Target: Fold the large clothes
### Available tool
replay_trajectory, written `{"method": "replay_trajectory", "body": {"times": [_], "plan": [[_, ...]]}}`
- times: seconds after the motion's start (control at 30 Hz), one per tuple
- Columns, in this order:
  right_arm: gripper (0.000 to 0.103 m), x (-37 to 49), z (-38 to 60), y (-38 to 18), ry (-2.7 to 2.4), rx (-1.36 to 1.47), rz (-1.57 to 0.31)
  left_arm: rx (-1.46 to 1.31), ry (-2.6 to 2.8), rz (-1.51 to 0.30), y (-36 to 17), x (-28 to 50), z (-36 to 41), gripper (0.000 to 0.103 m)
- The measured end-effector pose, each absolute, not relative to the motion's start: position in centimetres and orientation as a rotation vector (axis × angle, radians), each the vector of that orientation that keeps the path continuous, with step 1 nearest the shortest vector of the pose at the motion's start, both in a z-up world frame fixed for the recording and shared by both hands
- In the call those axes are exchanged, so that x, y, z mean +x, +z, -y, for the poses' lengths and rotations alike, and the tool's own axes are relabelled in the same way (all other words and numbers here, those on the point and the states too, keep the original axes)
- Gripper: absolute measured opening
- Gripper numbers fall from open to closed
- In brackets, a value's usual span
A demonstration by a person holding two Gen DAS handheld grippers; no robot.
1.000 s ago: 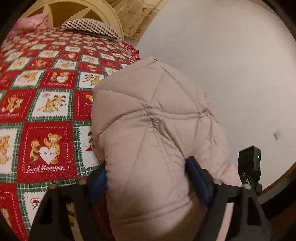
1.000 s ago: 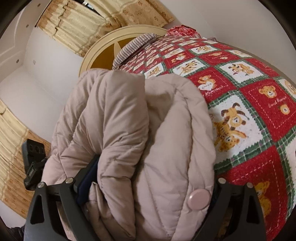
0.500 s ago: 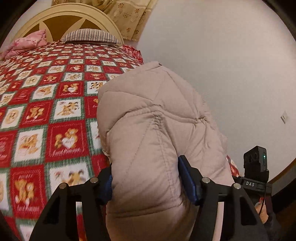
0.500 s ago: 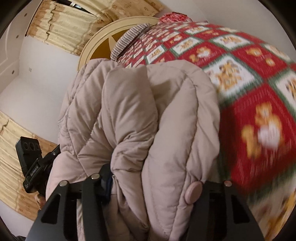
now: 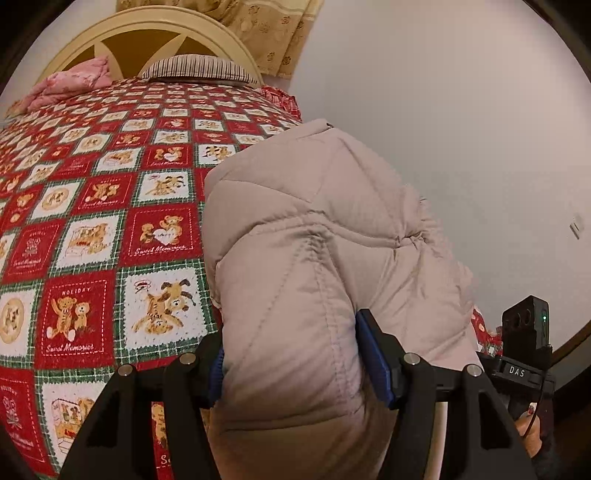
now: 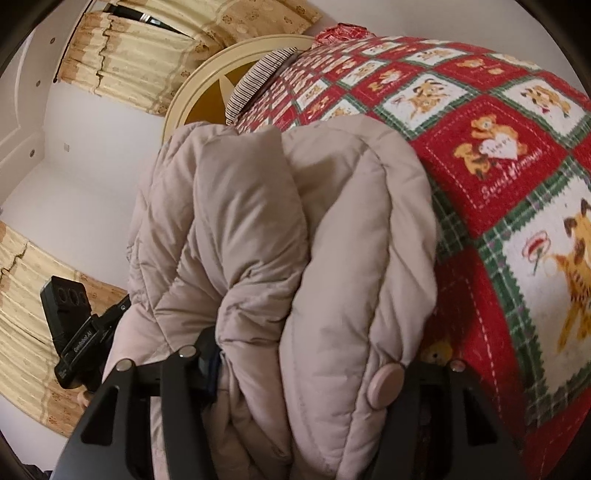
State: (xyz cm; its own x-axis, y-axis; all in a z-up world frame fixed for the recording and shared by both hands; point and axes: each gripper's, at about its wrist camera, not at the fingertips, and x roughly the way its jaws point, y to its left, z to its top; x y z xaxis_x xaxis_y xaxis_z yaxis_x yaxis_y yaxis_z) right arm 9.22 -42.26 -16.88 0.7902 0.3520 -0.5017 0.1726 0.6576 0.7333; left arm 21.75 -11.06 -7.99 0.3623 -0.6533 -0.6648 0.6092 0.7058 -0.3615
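A beige quilted puffer jacket (image 5: 314, 240) is bundled in thick folds and held up over the near right part of the bed. My left gripper (image 5: 295, 362) is shut on a fat fold of it, blue pads pressed into both sides. In the right wrist view the jacket (image 6: 295, 240) fills the middle, with a round snap button (image 6: 386, 384) near the bottom. My right gripper (image 6: 306, 373) is shut on its stacked layers; the right finger is hidden behind the fabric. Each view shows the other gripper's camera beside the bundle.
The bed carries a red, green and white teddy-bear quilt (image 5: 92, 221). A striped pillow (image 5: 195, 68), a pink cloth (image 5: 70, 83) and a cream headboard (image 5: 147, 29) are at the far end. A white wall (image 5: 461, 129) stands to the right, with yellow curtains (image 6: 122, 62).
Both grippers kept their hold on the jacket and swung with it. The left view tilted up, showing more of the bed and headboard. The right gripper turned back toward the quilt.
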Motion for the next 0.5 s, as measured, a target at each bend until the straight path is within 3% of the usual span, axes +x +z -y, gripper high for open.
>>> {"method": "replay_trajectory", "body": {"times": [0.5], "plan": [[0.041, 2.8, 39.7, -13.6, 0.103, 0.903, -0.607, 0.005, -0.904, -0.786, -3.2, 15.1, 10.8, 0.063]]}}
